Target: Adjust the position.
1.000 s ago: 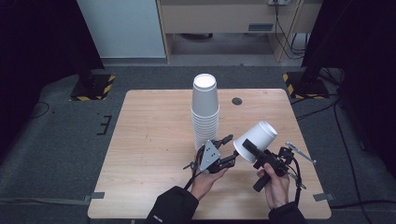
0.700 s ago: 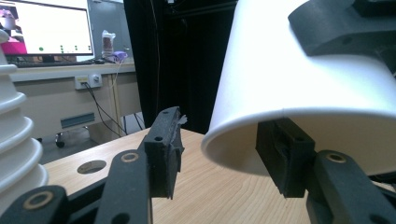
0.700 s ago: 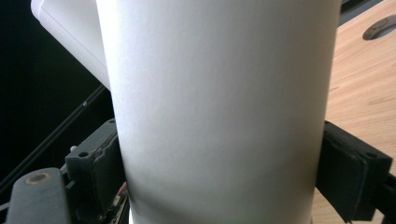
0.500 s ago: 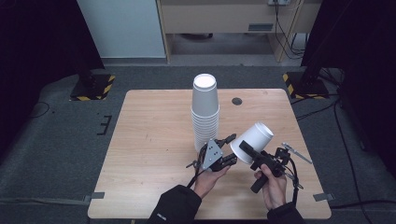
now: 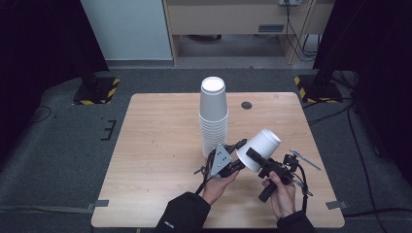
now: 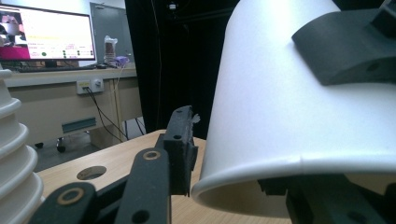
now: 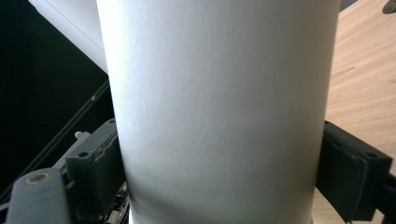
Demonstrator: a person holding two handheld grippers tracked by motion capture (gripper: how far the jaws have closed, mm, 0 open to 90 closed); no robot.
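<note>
The right tool [image 5: 256, 158] holds a cup [image 5: 259, 149] tilted above the near right of the surface [image 5: 160, 145], beside the stack [image 5: 213, 116]. The left tool [image 5: 238, 154], jaws just narrowing around the rim, should pinch squarely and lightly, avoiding crushing.

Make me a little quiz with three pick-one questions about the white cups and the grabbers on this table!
1. Where does the stack of cups stand?
A. near the middle of the table
B. on the floor
C. at the table's left edge

2. What colour is the single cup?
A. red
B. white
C. blue

3. How is the single cup held?
A. it lies flat on the table
B. it sits on top of the stack
C. the right gripper clamps its sides, tilted in the air

Answers:
1 A, the high view shows the stack near the table's centre.
2 B, its wall is plain white.
3 C, the right gripper view shows both pads pressing its wall.
</note>
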